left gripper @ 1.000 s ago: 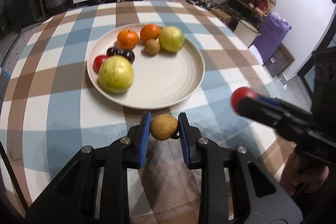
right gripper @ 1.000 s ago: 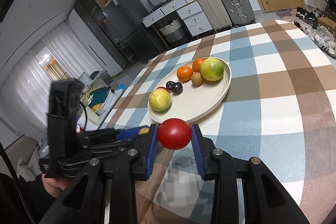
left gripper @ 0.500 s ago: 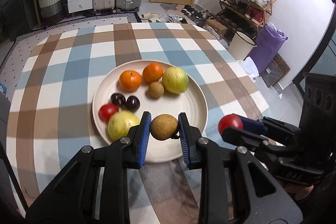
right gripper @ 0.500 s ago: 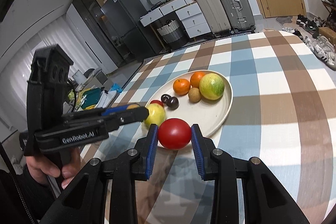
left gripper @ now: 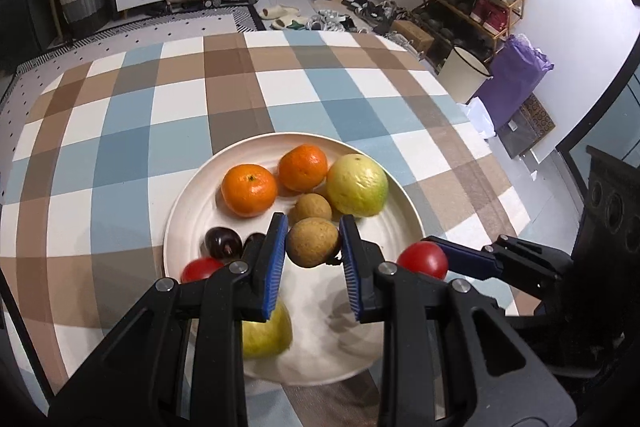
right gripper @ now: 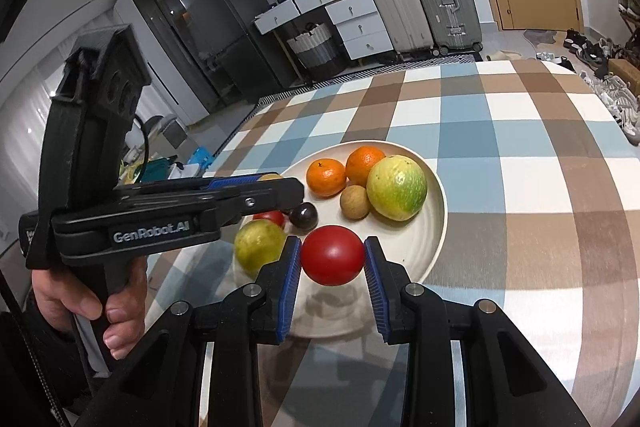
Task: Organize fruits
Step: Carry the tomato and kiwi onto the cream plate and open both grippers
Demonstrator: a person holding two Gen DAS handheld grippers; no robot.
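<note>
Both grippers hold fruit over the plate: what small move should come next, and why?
Probably lower the left gripper and release its brown fruit beside the matching brown fruit on the plate. The right gripper, gripping a tomato, hangs above bare plate near the other tomato.

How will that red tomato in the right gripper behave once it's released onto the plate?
Likely to roll: the red tomato is round and smooth, and the plate looks shallow. It probably bruises if squeezed, since the right gripper holds it only at two narrow pad contacts. It may bump the dark plum or yellow-green fruit close by.
</note>
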